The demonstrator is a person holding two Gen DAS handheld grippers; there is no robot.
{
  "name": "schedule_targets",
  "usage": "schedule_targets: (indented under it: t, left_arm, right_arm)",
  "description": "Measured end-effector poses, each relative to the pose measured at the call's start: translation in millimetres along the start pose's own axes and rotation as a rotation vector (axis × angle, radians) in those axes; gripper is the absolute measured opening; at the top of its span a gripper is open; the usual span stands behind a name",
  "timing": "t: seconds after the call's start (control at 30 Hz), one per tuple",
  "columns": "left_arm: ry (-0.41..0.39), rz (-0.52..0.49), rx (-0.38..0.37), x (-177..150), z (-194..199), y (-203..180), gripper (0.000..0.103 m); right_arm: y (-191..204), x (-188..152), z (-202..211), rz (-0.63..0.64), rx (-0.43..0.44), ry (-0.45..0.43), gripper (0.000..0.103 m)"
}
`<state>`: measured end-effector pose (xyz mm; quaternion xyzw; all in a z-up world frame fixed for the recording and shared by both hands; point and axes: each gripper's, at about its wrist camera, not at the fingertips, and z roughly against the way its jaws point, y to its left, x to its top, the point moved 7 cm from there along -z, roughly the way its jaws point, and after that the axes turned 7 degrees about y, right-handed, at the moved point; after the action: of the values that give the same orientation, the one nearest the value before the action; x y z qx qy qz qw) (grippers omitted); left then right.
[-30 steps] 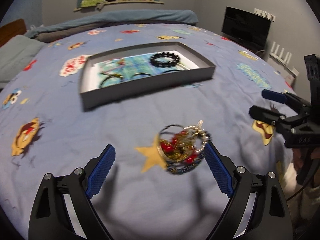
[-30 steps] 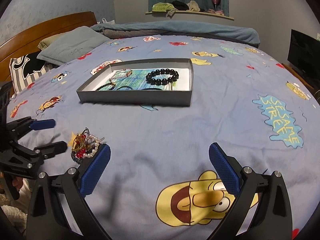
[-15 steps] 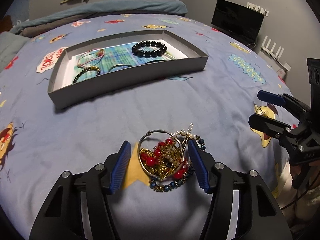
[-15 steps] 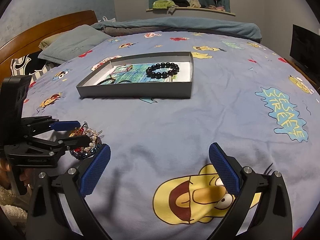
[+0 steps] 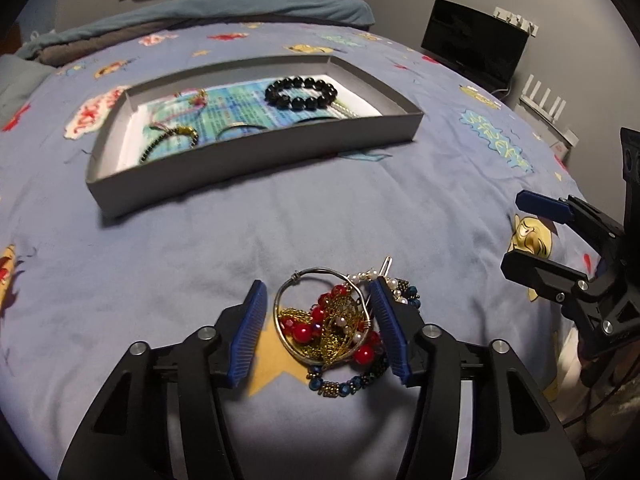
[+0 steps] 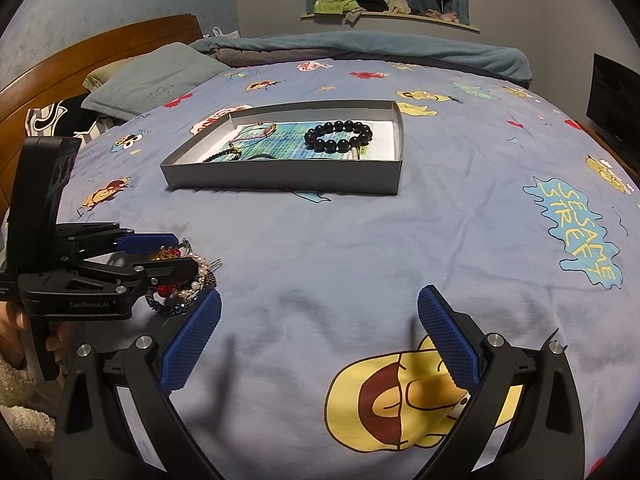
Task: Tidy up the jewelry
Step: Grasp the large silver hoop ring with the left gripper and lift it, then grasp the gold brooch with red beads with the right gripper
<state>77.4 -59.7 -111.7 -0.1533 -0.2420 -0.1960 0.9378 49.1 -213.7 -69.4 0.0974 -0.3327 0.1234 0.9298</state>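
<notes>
The left tongs (image 5: 320,328) are straddling the tangled jewelry pile (image 5: 340,328) on the bed, one blue pad to each side of it. The right-hand pad is resting against the beads and the silver hoop (image 5: 320,312), while the left-hand pad is standing just clear of the hoop, and the jaws are easing slightly wider; nothing is being gripped yet. That spacing is probably letting the person pick out one piece from the knot instead of dragging the whole clump. The right tongs (image 6: 320,344) are hovering wide open and empty over the cartoon face print (image 6: 420,400), near the pile but apart from it, seemingly waiting to steady the tangle or take a freed piece.

The grey tray (image 5: 256,172) is sitting farther up the bed, well apart from the pile, and is already holding sorted pieces lying separately: a black bead bracelet (image 5: 301,91), a thin dark beaded strand (image 5: 168,142) and a pink cord (image 5: 188,98). It is likely serving as the destination.

Everything is lying on a soft blue bedspread (image 6: 360,240) printed with cartoon figures, which is sagging a little and could snag fine chains. A wooden headboard (image 6: 100,52), a grey pillow (image 6: 156,80), a folded blanket (image 6: 360,50), a cluttered window ledge (image 6: 384,14) and a dark screen (image 5: 476,46) are surrounding the bed in dim light.
</notes>
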Motion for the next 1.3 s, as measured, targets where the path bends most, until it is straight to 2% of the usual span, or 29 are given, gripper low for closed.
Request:
schedule_targets:
  t: [0.13, 0.2, 0.43, 0.77, 0.9, 1.1, 1.3]
  left_arm:
    - [0.004, -0.013, -0.001, -2.2, -2.3, -2.3, 0.061]
    - [-0.002, -0.013, 0.002, -2.0, -0.1, -1.8, 0.05]
    - [-0.034, -0.037, 0.05, -3.3, 16.3, -1.5, 0.05]
    - [-0.073, -0.073, 0.067, -2.7, 57.5, -1.2, 0.05]
    - [-0.061, -0.092, 0.131, -7.5, 66.8, 8.3, 0.05]
    - [-0.043, -0.059, 0.176, -23.3, 74.3, 34.6, 0.05]
    - [-0.035, -0.025, 0.168, -36.4, 73.5, 45.9, 0.05]
  right_arm:
    - [2.3, -0.4, -1.5, 0.002, 0.003, 0.003, 0.097]
    - [3.7, -0.5, -1.6, 0.006, 0.003, 0.004, 0.097]
    - [7.5, -0.2, -2.2, 0.021, 0.01, 0.006, 0.097]
    - [26.6, 4.3, -5.2, 0.063, 0.046, 0.01, 0.097]
    - [43.3, 4.7, -7.5, 0.094, 0.086, 0.009, 0.096]
    - [76.8, 2.5, -14.0, 0.163, 0.135, 0.023, 0.085]
    - [106.9, -4.3, -22.1, 0.208, 0.19, 0.063, 0.064]
